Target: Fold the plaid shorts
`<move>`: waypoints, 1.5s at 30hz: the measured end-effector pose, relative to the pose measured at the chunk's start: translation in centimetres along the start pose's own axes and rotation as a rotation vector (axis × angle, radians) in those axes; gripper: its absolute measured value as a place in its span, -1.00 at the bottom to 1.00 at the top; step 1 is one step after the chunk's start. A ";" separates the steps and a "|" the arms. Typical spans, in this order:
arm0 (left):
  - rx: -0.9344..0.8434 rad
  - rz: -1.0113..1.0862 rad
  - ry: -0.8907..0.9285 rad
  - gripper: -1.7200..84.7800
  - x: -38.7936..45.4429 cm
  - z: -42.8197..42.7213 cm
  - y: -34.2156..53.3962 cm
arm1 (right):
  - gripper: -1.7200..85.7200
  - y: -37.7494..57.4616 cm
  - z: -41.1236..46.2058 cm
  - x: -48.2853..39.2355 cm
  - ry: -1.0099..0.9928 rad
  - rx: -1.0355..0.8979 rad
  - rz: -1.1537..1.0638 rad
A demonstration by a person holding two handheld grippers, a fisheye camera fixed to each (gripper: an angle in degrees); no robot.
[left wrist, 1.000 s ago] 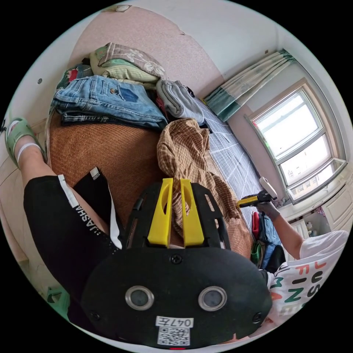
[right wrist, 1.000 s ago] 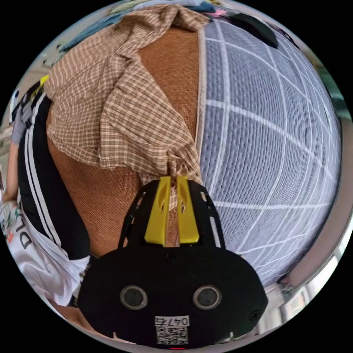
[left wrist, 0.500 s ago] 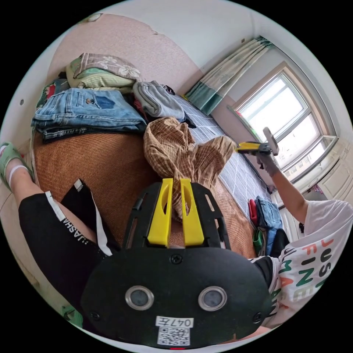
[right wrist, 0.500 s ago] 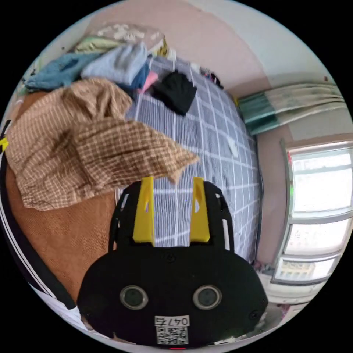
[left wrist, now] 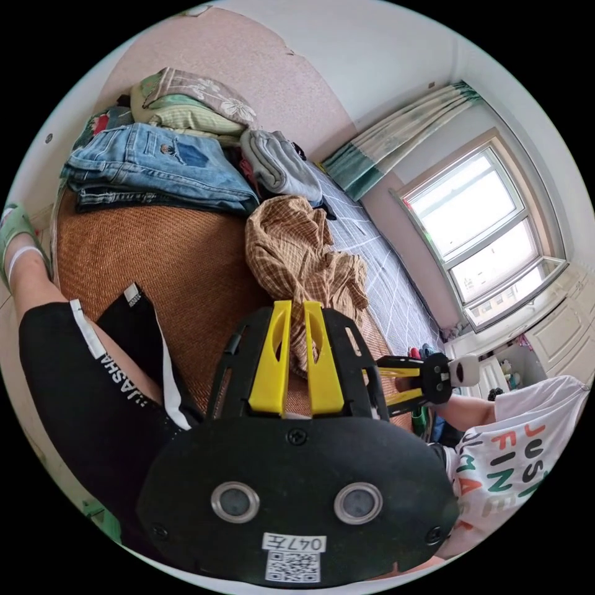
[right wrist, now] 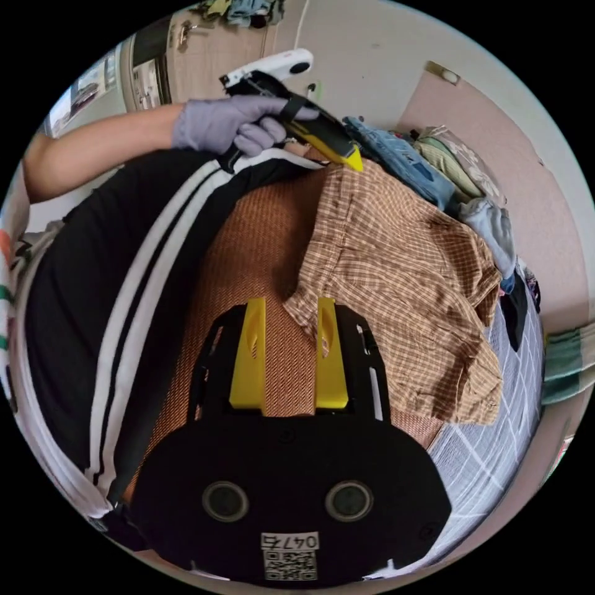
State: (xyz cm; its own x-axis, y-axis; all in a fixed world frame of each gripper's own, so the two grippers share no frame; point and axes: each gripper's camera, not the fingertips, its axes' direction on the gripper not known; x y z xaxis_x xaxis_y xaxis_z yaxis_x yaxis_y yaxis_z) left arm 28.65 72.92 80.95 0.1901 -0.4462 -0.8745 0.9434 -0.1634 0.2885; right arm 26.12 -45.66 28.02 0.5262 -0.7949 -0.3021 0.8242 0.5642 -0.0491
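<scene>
Gripping a gathered edge of the plaid shorts [left wrist: 297, 260], the left claw [left wrist: 296, 310] had its yellow jaws drawn close with the cloth running between them, and the right gripper view showed that same claw [right wrist: 347, 158] pinching the far corner of the shorts [right wrist: 403, 273] in a gloved hand [right wrist: 235, 127]. The right claw [right wrist: 291, 307] stood wide, holding nothing, one jaw over a near corner of the fabric and the other over bare mat. The shorts lay mostly spread but rumpled on a woven, orange-brown mat [right wrist: 260, 248] on the bed, their far side hanging toward a grey quilt with white grid lines [right wrist: 489, 446]. The step in hand looked like laying the garment flat before any fold, and doing it well would likely mean closing the right claw on that near corner, then drawing the two corners apart until the waist edge ran straight and the creases pulled out. The cloth appeared thin and soft, a small tan-and-cream check that bunches easily, so a light, even pull should serve better than a tug. The mat's coarse weave could well drag at the fabric, which argues for lifting and not sliding. Behind the shorts sat folded denim [left wrist: 155, 167], a rolled grey garment [left wrist: 279, 164] and floral bedding [left wrist: 192, 102].
</scene>
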 end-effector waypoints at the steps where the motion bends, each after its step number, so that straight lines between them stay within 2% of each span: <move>1: 0.002 -0.006 0.003 -0.87 -0.1 -0.1 0.0 | -0.79 -0.6 1.5 0.0 0.031 -0.034 -0.006; 6: 0.039 -0.045 -0.033 -0.85 -0.4 -0.8 -0.3 | -0.89 -1.6 5.0 1.1 0.037 -0.128 -0.087; 9: 0.135 -0.063 -0.076 -0.85 -0.3 -2.3 -0.2 | -0.94 -1.4 4.6 2.8 -0.028 -0.147 -0.088; 11: 0.163 -0.092 -0.065 -0.88 -0.7 -2.8 -0.3 | -0.94 -0.6 3.9 5.0 -0.169 -0.114 -0.012; 14: 0.106 -0.099 -0.087 -0.96 -0.6 -2.0 -1.2 | -0.95 0.7 4.5 7.5 -0.393 -0.103 0.100; 18: 0.040 -0.016 -0.143 -0.98 1.1 -1.2 -2.7 | -0.95 2.6 7.6 9.4 -0.574 -0.135 0.236; 23: -0.070 0.090 -0.133 -0.98 3.1 0.3 -4.6 | -0.94 4.2 12.6 10.3 -0.977 0.023 0.347; 25: -0.109 0.086 -0.129 -0.98 3.1 0.7 -5.3 | -0.93 4.5 14.0 10.9 -1.012 0.006 0.369; 28: -0.162 0.040 -0.131 -0.98 2.6 1.3 -6.4 | -0.87 5.6 14.0 13.6 -0.990 0.007 0.337; 31: -0.183 0.009 -0.131 -0.98 2.4 1.4 -7.5 | -0.84 7.8 12.0 19.3 -0.825 0.083 0.394; 33: -0.191 0.009 -0.136 -0.98 2.6 1.3 -8.0 | -0.83 9.9 10.9 24.4 -0.692 0.165 0.555; 35: -0.204 0.022 -0.146 -0.98 3.1 1.3 -8.8 | -0.82 13.7 10.4 31.7 -0.529 0.309 0.854; 37: -0.217 0.032 -0.156 -0.98 3.5 1.3 -9.3 | -0.80 16.0 11.0 36.2 -0.421 0.351 1.055; 38: -0.224 0.038 -0.158 -0.98 3.8 1.2 -9.7 | -0.79 16.9 11.7 38.7 -0.342 0.333 1.158; 41: -0.234 0.044 -0.163 -0.98 4.3 1.0 -10.6 | -0.78 16.8 13.7 42.8 -0.231 0.257 1.245; 45: -0.252 0.050 -0.159 -0.98 4.9 1.1 -11.7 | -0.82 15.0 17.5 45.1 -0.254 0.111 1.245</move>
State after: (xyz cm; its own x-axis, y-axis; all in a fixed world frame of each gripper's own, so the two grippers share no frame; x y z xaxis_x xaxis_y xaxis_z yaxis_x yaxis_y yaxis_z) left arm 18.22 71.68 73.71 0.2115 -0.5833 -0.7842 0.9755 0.0763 0.2063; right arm 65.89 -76.96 30.31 0.9681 0.2282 0.1037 -0.2460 0.9443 0.2186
